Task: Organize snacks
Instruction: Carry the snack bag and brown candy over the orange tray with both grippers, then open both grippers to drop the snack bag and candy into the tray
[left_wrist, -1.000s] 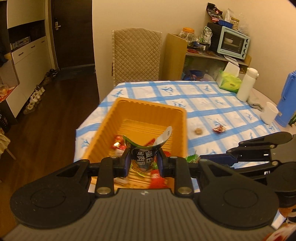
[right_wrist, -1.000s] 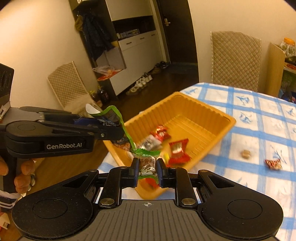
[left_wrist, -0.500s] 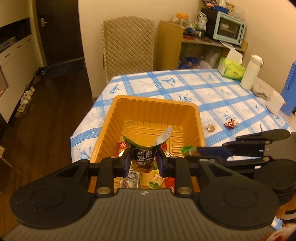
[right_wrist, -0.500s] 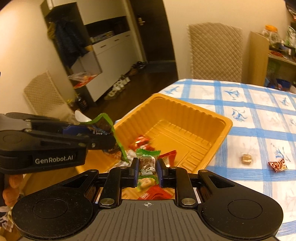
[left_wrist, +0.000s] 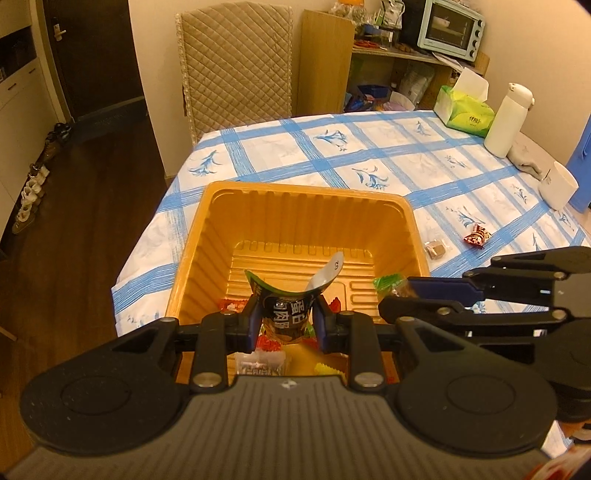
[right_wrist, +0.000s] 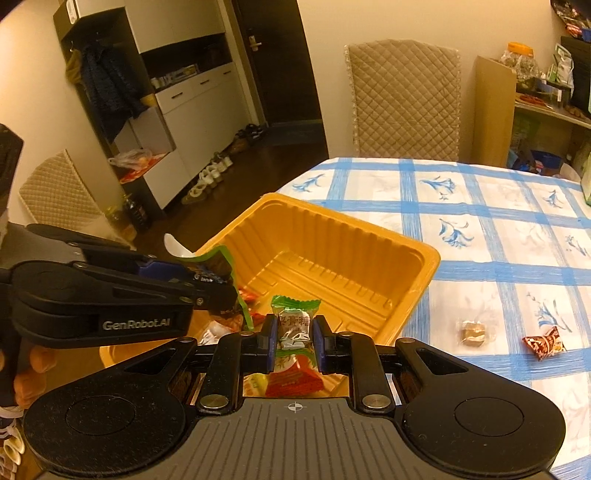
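Note:
An orange plastic tray (left_wrist: 306, 218) sits on the table's near corner, with several wrapped snacks in its near end. My left gripper (left_wrist: 286, 319) is shut on a dark green snack packet (left_wrist: 286, 306) and holds it above the tray's near end. My right gripper (right_wrist: 295, 332) is shut on a small green-ended wrapped candy (right_wrist: 294, 321) over the tray (right_wrist: 332, 243); it shows from the side in the left view (left_wrist: 399, 291). A red wrapped candy (left_wrist: 477, 235) and a small brown candy (left_wrist: 434, 249) lie on the cloth right of the tray.
The table has a blue-checked cloth (left_wrist: 369, 155). A white bottle (left_wrist: 508, 120), a tissue box (left_wrist: 463, 114), a white cup (left_wrist: 557, 184) and a blue jug (left_wrist: 583, 162) stand at the far right. A padded chair (left_wrist: 236, 66) stands behind the table.
Both grippers have moved forward and higher over the tray, still holding their snacks. The tray now lies more directly under them.

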